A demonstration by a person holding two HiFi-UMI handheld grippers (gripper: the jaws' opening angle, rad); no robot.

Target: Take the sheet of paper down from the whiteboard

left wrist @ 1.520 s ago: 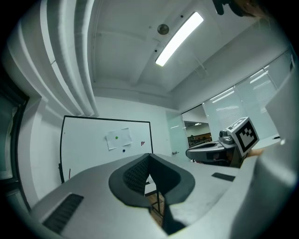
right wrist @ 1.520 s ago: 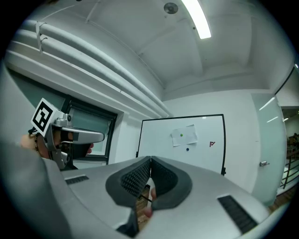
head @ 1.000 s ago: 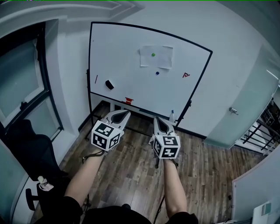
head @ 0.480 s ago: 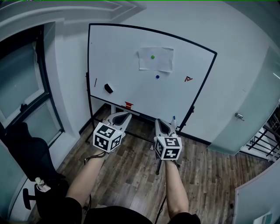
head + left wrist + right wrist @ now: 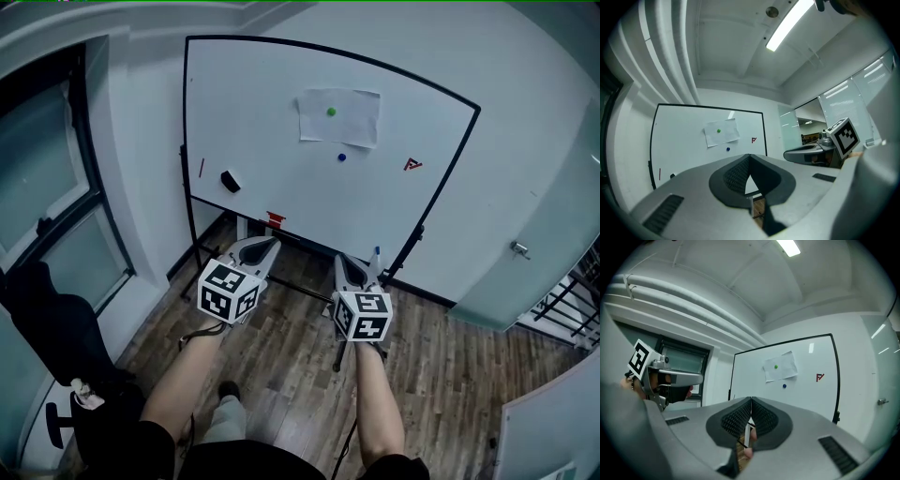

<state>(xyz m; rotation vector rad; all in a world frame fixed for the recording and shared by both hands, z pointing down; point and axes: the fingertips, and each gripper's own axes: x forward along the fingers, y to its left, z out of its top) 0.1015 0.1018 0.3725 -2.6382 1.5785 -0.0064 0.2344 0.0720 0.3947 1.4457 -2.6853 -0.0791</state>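
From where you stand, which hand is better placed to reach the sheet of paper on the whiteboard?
Probably the right. The right gripper lines up under the sheet of paper in the head view, while the left gripper sits off to its left. Both are shut and short of the whiteboard.

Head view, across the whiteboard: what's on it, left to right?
thin red mark → black eraser → red object at the bottom edge → sheet of paper → red logo

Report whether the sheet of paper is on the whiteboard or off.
On: the sheet of paper lies spread flat against the whiteboard, a green magnet on its upper part.
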